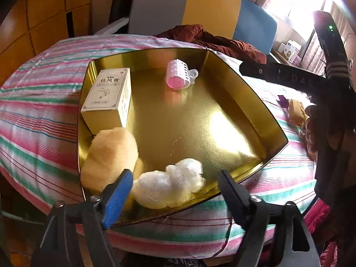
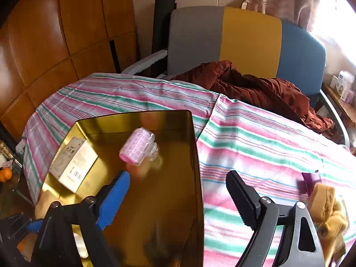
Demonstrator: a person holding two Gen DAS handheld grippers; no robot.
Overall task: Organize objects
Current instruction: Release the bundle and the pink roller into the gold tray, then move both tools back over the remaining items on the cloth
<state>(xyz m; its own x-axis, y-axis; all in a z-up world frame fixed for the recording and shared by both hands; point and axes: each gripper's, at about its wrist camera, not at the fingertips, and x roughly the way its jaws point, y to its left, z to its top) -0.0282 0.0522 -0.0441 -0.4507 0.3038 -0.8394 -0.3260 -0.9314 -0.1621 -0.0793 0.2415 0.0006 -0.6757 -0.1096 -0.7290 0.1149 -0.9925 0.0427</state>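
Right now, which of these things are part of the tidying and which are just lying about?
Part of the job:
gold metal tray
cream cardboard box
pink hair roller
tan fluffy puff
white crumpled wad
mustard cloth

Lying about:
maroon jacket
tricolour chair

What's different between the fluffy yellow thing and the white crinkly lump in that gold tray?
The fluffy yellow puff looks soft and furry; the white lump looks like shiny, crumpled plastic wrap. The puff is pale yellow and larger; the lump is white and smaller. The puff lies against the tray's left wall by the white box; the lump lies at the near edge. Both rest inside the gold tray, side by side, held by neither gripper.
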